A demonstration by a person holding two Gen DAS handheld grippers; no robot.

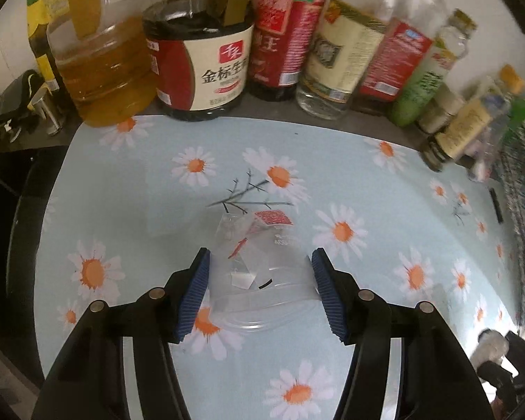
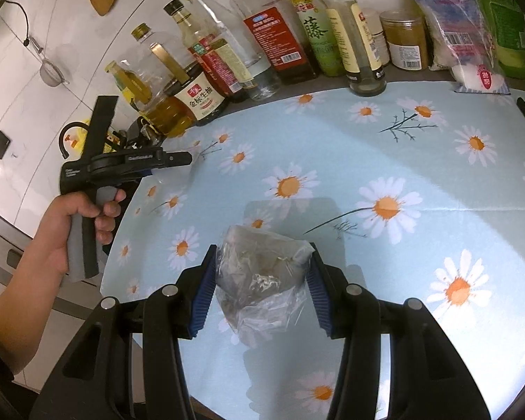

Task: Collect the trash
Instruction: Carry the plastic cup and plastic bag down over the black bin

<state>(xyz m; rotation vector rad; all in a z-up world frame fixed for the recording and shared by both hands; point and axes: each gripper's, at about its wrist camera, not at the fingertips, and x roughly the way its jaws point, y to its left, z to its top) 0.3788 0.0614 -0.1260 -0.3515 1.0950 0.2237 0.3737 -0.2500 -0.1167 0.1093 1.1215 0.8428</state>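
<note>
Jaws are spread on both grippers — the left gripper (image 1: 260,273) brackets a clear wrapper (image 1: 259,245), the right gripper (image 2: 260,273) a crumpled bag (image 2: 262,273), both on the daisy cloth (image 2: 402,161). Grasping seems in hand; closure is needed next.

Bottles (image 2: 262,35) stand behind wrapper (image 1: 259,245) on tablecloth (image 2: 402,182).

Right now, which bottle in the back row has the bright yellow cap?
The tall clear bottle just behind the dark soy sauce jug. Its neighbours wear black or gold caps, and it alone has a yellow one.
</note>
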